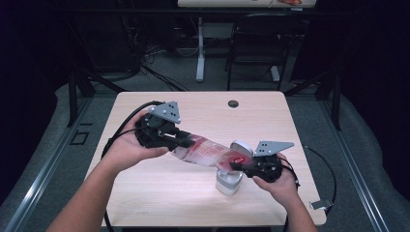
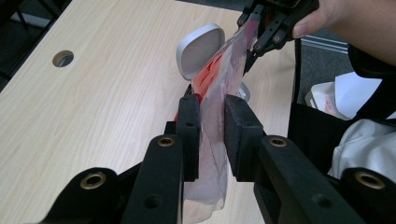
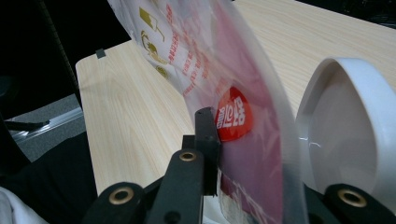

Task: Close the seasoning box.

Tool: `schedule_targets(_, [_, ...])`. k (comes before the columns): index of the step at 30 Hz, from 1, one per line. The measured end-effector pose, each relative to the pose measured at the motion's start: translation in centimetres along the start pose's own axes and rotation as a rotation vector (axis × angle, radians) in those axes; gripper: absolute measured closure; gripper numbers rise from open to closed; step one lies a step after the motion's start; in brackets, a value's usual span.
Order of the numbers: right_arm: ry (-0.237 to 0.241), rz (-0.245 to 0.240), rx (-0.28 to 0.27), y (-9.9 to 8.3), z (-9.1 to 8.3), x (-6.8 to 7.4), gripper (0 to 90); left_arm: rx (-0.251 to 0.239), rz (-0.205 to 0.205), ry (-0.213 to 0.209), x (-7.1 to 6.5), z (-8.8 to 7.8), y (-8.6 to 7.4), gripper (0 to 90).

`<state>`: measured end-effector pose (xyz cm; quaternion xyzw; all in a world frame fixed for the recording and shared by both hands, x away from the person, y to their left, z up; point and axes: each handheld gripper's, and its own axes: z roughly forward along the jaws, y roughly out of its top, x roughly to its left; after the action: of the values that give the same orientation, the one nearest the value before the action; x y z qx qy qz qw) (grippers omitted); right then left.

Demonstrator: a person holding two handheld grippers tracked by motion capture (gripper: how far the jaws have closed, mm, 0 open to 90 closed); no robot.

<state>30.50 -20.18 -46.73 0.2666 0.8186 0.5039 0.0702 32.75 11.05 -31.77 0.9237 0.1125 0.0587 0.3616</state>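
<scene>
Two tools clamp one bag (image 1: 209,153): left tool (image 1: 175,140), right tool (image 1: 238,166) | bag stretched above open white bin (image 1: 229,180) on tabletop (image 1: 145,193) | remaining, likely: lower bag into bin.

Clear plastic pouch (image 1: 209,153) with red print and a red round sticker, stretched nearly level above the desk (image 1: 145,193), one end in each tool. Just beside it: white lidded container (image 1: 229,181), lid flipped open.

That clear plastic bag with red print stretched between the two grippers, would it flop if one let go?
Probably. The clear plastic bag with red print looks thin and creased, spanning the grippers only because both hold it. Its loose end already droops behind the left fingers. It seems light, perhaps slippery, being glossy.
</scene>
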Motion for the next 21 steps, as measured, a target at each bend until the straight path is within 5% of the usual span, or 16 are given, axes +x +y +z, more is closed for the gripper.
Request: schedule_targets(21, [0.010, -0.010, 0.012, 0.24, -0.33, 0.19, 89.2, -0.004, -0.010, 0.002, 0.23, -0.07, -0.34, 77.5])
